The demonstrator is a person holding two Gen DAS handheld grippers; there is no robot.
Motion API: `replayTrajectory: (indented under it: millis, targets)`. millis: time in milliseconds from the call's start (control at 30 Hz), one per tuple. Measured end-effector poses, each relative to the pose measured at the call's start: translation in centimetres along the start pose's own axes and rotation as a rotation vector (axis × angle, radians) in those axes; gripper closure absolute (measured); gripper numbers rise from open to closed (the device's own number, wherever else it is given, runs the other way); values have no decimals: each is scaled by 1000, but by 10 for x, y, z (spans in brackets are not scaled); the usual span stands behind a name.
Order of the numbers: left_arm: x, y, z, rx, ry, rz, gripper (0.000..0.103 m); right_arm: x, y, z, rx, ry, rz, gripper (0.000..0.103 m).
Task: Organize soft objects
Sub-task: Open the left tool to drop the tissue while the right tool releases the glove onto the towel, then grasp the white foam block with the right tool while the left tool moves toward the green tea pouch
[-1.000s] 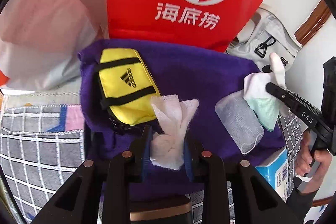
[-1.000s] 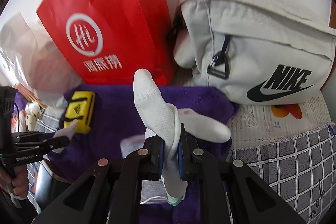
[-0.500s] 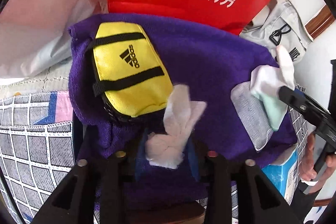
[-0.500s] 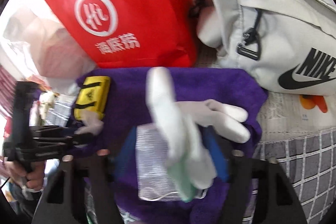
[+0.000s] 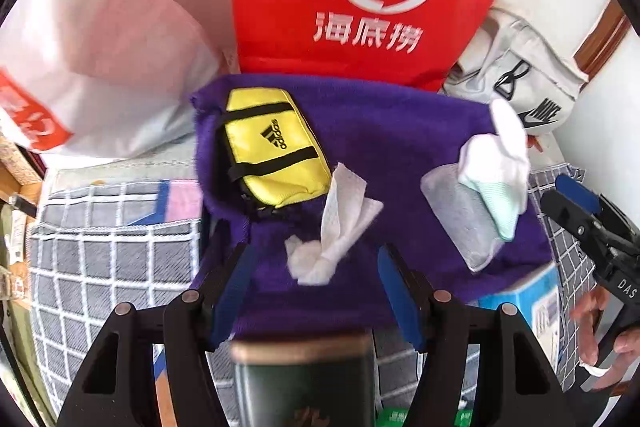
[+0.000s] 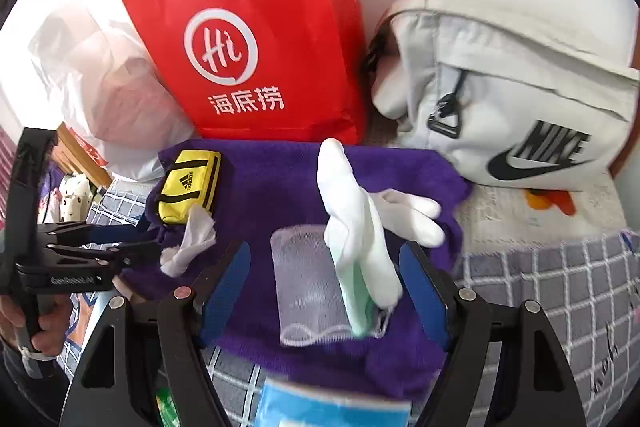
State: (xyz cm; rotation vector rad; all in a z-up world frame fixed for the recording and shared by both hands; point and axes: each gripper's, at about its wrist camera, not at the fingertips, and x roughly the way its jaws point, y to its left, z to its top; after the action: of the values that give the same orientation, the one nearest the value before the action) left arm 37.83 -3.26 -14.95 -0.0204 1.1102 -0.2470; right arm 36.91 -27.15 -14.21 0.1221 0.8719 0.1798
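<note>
Soft things are lying spread over a purple towel (image 5: 384,131) that is filling the middle of both views. In the left wrist view a crumpled white tissue (image 5: 336,227) is resting on the towel just below centre, between the pads of the left gripper (image 5: 314,291) but touching neither; those jaws have just been opening and are standing wide. A yellow pouch (image 5: 272,155) is lying beside the tissue, toward the upper left.

In the right wrist view a white sock (image 6: 360,227) is sitting on a grey mesh bag (image 6: 308,283) at lower centre, one end sticking up. The right gripper (image 6: 324,287) is standing with its jaws far apart on either side of them, gripping nothing, having just been opening. A red paper bag (image 6: 248,27) is standing behind the towel at upper centre, and a grey backpack (image 6: 520,87) is lying at the right. A hand (image 6: 24,323) is holding the left gripper's handle at the lower left edge.
</note>
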Motion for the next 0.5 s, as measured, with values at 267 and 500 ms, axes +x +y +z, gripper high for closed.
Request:
replayTrajectory:
  millis: [267, 500]
  targets:
    - [-49, 8, -43, -54, -30, -13, 40, -47, 23, -43, 20, 25, 35, 27]
    - [-75, 4, -90, -65, -37, -13, 40, -78, 55, -98, 18, 50, 89, 27]
